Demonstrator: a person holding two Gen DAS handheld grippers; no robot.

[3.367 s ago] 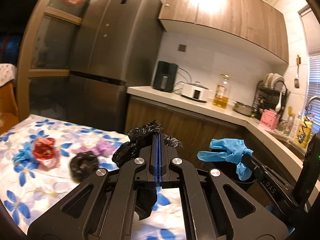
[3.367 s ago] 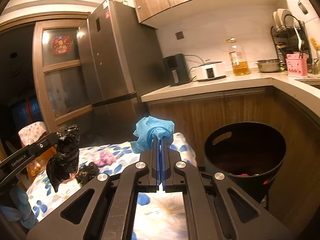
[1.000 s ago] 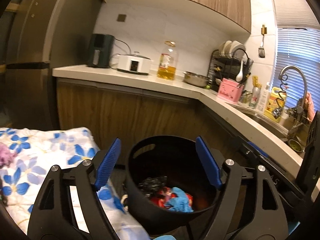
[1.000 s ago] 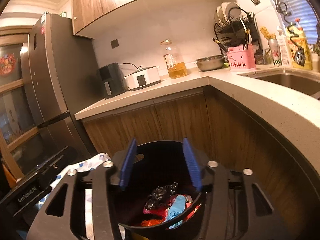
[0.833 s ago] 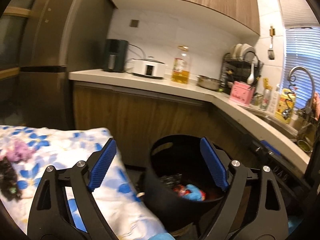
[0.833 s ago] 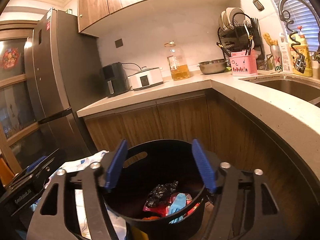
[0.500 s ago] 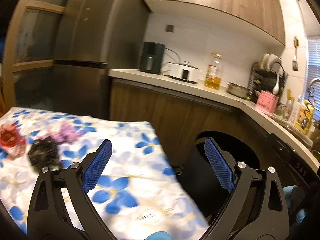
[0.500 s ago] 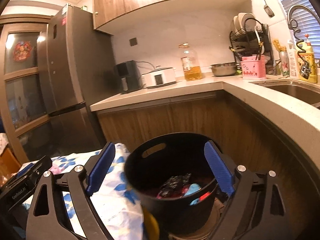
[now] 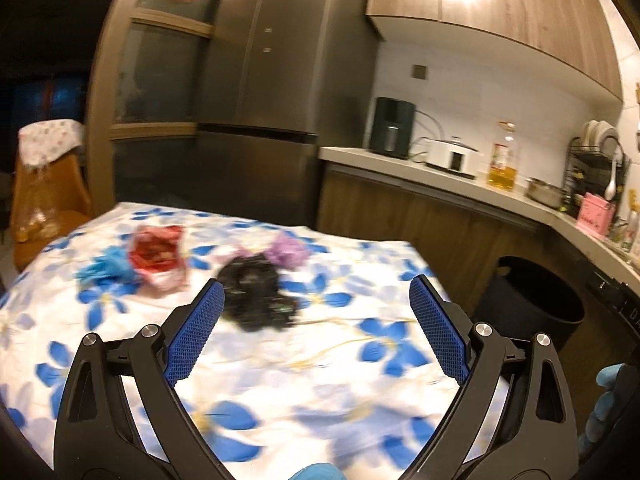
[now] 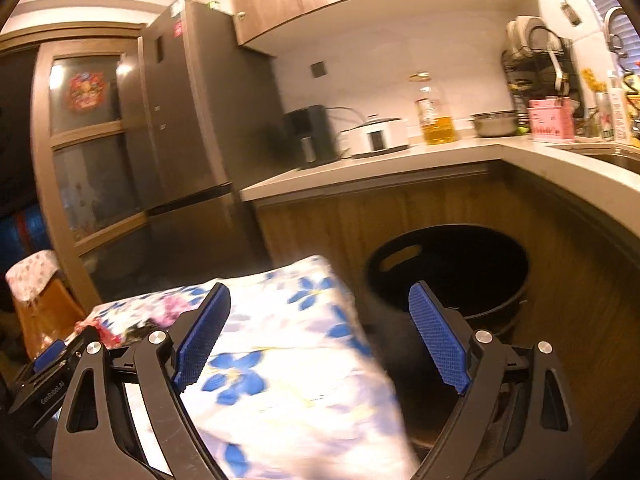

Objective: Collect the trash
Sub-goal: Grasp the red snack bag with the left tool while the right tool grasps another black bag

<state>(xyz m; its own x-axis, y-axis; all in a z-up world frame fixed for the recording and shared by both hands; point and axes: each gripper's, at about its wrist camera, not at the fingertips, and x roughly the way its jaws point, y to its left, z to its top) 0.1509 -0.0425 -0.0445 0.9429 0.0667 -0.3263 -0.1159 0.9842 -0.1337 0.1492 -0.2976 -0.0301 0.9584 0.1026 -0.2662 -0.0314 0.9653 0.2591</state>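
Trash lies on the flowered tablecloth (image 9: 280, 376): a crumpled black bag (image 9: 256, 294), a red wrapper (image 9: 158, 258), a blue glove (image 9: 108, 268) and a purple scrap (image 9: 288, 252). My left gripper (image 9: 316, 330) hangs open over the cloth, just short of the black bag, with nothing between its blue pads. The black bin (image 10: 452, 268) stands on the floor past the table's corner. My right gripper (image 10: 318, 336) is open and empty, spanning the table's corner and the bin's near rim. The bin's contents are hidden from here.
A grey fridge (image 9: 276, 92) stands behind the table. The counter (image 10: 400, 164) carries a coffee maker, a white cooker, an oil bottle (image 10: 434, 114) and a dish rack. An orange chair (image 9: 44, 196) stands at far left. A gloved hand (image 9: 608, 400) shows at lower right.
Both grippers opened and dropped the black bag and blue glove into the bin. Then both swung left, away from the bin and back over the table; the left now faces the trash there.
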